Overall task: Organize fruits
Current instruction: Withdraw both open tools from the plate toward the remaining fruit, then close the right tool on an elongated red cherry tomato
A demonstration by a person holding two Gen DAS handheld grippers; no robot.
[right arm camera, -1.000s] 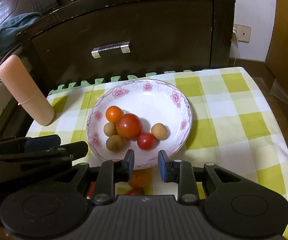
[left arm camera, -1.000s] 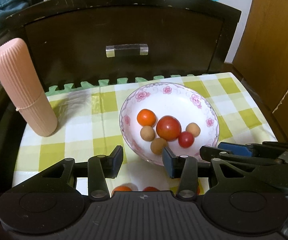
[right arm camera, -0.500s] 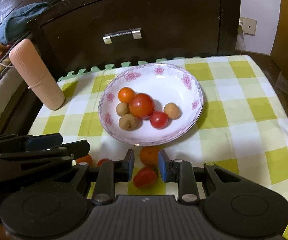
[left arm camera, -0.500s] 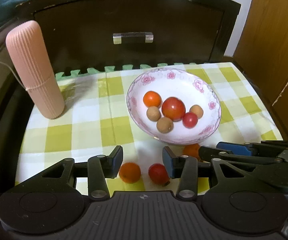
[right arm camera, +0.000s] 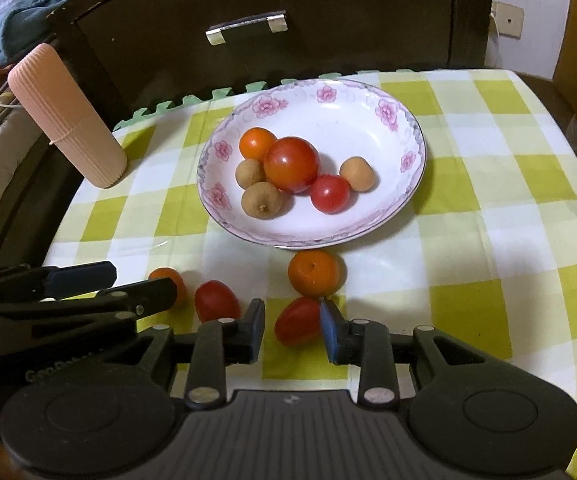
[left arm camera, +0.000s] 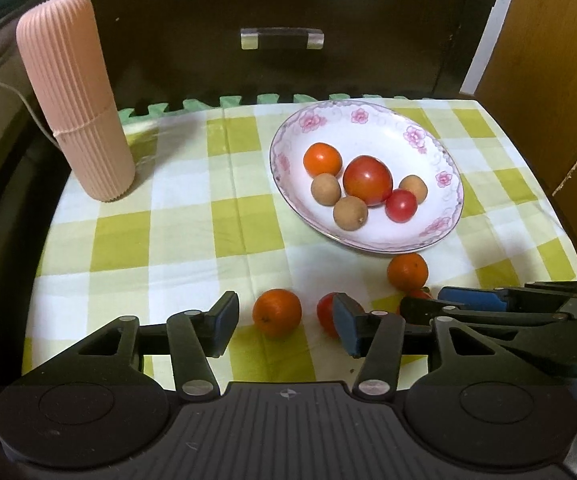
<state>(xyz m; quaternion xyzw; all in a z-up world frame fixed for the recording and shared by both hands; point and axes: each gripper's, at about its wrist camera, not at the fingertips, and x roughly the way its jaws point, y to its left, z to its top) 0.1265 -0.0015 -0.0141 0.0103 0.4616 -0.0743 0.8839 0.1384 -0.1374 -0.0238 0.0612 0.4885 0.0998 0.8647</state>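
Note:
A white floral plate holds a big tomato, a small tomato, an orange and three longans. On the checked cloth in front of it lie two oranges and two small tomatoes. My left gripper is open, with one orange on the cloth between its fingers and a tomato half hidden behind its right finger. My right gripper is open around the other small tomato, which rests on the cloth. The second orange lies just beyond it.
A pink ribbed cylinder stands at the cloth's back left corner. A dark wooden drawer front with a clear handle rises behind the table. The two grippers sit side by side, the left gripper close to the right one.
Both grippers have drawn back from the plate toward the table's near edge. The loose oranges and tomatoes, first hidden under the fingers, now lie in full view.

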